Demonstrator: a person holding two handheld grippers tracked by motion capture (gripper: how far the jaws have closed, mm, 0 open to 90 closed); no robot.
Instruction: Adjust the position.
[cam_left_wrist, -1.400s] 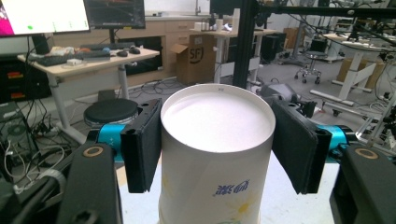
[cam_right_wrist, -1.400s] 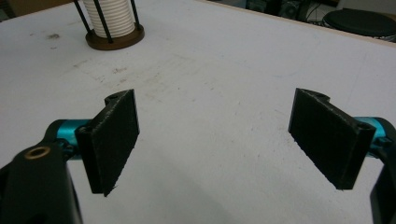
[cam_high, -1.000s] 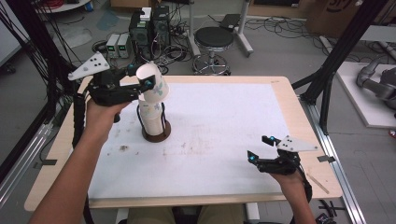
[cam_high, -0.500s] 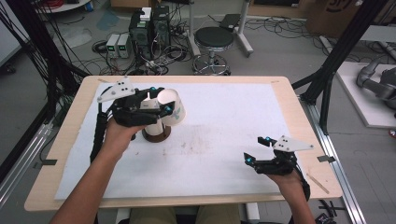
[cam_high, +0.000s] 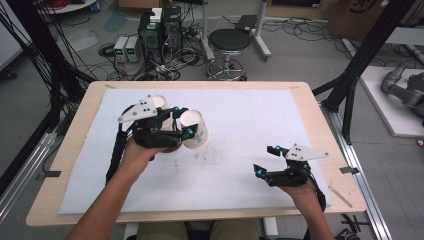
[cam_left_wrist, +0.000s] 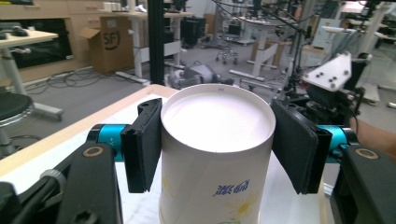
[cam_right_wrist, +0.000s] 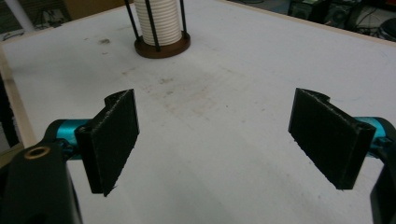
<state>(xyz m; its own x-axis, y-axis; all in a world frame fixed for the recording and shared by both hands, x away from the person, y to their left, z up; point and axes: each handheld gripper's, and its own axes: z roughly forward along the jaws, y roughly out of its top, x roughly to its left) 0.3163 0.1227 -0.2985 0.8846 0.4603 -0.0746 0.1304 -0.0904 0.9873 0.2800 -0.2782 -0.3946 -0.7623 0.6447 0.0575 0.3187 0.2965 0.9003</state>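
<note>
the left gripper (cam_high: 184, 131), clamped on a paper cup (cam_high: 194, 134), has carried it down off the cup stack (cam_right_wrist: 161, 23) toward mid-frame, while the right gripper (cam_high: 265, 160) waits, jaws apart, lower right.

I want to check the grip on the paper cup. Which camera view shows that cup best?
The left gripper view: the paper cup stands large between the left gripper, both pads pressed on its sides, rim and print clear. The high view shows the cup small, tilted, partly hidden behind that gripper.
</note>
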